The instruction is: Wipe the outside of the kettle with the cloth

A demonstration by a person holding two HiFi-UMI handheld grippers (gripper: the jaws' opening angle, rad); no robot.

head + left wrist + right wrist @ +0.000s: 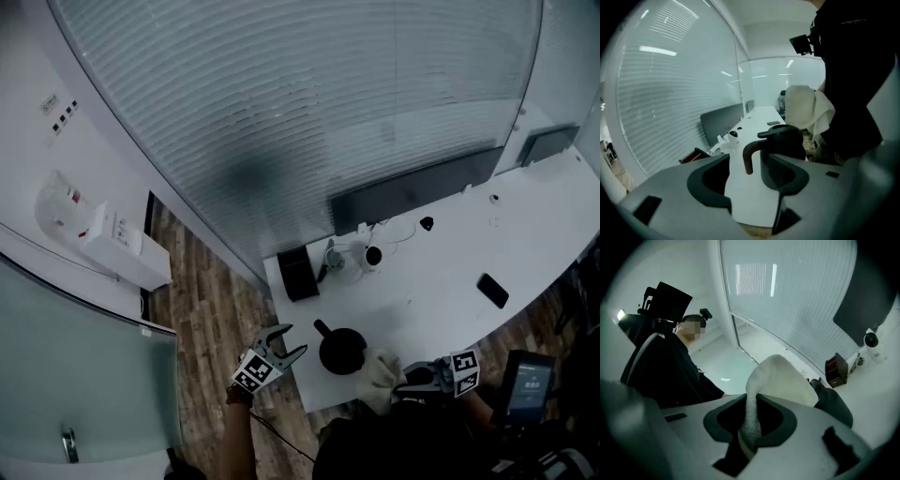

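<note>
I am pinching the white cloth (379,379) in my right tongs (405,381), just beside the black kettle (342,351) at the near edge of the worktop (441,272). My left tongs (287,340) are gaping empty, the handle (749,157) lying just ahead.

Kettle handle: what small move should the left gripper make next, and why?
Probably ease the left gripper forward and close on the handle of the kettle to steady it. Its jaws stand open with the handle just ahead, ungripped, while the right gripper is shut on the cloth beside the kettle's body.
</note>
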